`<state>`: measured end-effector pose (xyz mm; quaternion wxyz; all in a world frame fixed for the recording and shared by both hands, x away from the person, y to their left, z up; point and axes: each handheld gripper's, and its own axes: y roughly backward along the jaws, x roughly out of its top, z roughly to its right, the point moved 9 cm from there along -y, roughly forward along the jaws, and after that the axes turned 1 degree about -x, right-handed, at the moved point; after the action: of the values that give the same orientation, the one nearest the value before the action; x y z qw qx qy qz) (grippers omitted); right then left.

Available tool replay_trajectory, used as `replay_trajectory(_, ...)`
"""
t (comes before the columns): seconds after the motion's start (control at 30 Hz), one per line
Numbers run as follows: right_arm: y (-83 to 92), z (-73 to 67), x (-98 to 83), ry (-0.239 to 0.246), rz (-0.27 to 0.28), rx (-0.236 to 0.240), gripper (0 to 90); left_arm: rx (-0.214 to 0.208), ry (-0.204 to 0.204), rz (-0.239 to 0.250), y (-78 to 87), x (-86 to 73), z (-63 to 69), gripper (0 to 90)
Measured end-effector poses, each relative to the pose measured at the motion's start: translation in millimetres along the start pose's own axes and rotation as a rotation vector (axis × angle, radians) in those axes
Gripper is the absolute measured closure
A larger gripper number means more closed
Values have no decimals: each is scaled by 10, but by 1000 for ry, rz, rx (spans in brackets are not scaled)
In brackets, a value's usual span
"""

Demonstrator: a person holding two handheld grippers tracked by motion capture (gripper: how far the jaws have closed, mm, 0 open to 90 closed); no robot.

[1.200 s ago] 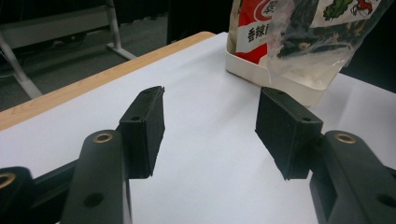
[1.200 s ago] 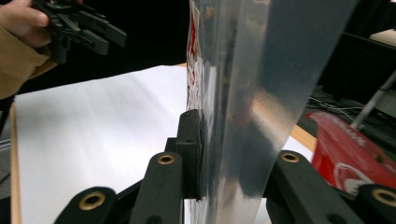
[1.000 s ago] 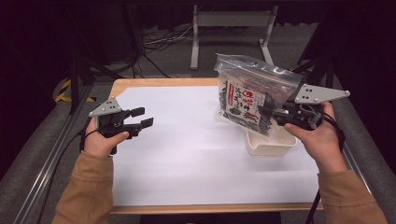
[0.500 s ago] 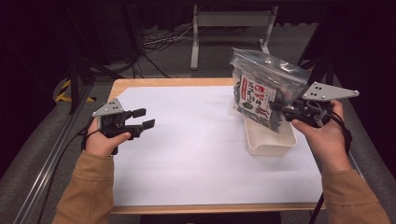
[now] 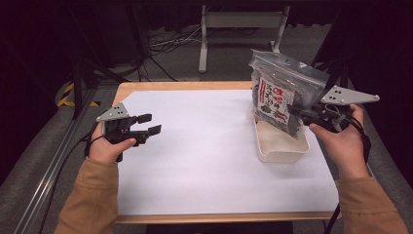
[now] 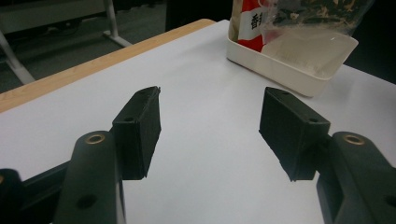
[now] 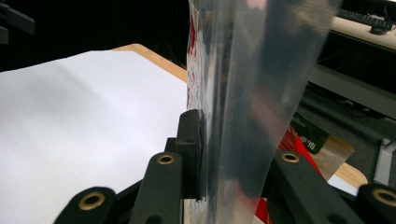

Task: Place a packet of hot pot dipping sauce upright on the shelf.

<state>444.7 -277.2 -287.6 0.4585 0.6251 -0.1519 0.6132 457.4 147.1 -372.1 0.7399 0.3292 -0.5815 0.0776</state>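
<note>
A clear plastic bag [image 5: 284, 94] with a red-and-white label and dark contents hangs upright at the right of the table, above a shallow white tray [image 5: 281, 145]. My right gripper [image 5: 298, 111] is shut on the bag's lower right side; in the right gripper view the bag [image 7: 243, 84] stands between the two jaws, pressed by the pads. At the left, my left gripper [image 5: 150, 124] is open with nothing between its fingers, held just above the white sheet [image 5: 204, 161]. In the left gripper view its gripper [image 6: 210, 130] points across the sheet toward the tray [image 6: 299, 70].
The white sheet covers most of a wooden table whose edge [image 5: 146, 87] shows at the back. A metal frame [image 5: 241, 19] and cables lie on the dark floor beyond. A rail [image 5: 53, 161] runs along the left side.
My right hand has carried the bag to the right, from over the sheet to above the tray's right part. The left gripper has stayed where it was.
</note>
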Motion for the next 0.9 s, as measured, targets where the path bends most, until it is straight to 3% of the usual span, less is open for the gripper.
replay_trajectory(0.53,-3,172,-263,-49,-59,-11,732,-9,-4,-11,-36,-20,28,378)
replay_trajectory(0.9,-63,185,-405,-88,-88,4,732,-10,-12,-14,-33,-25,13,375)
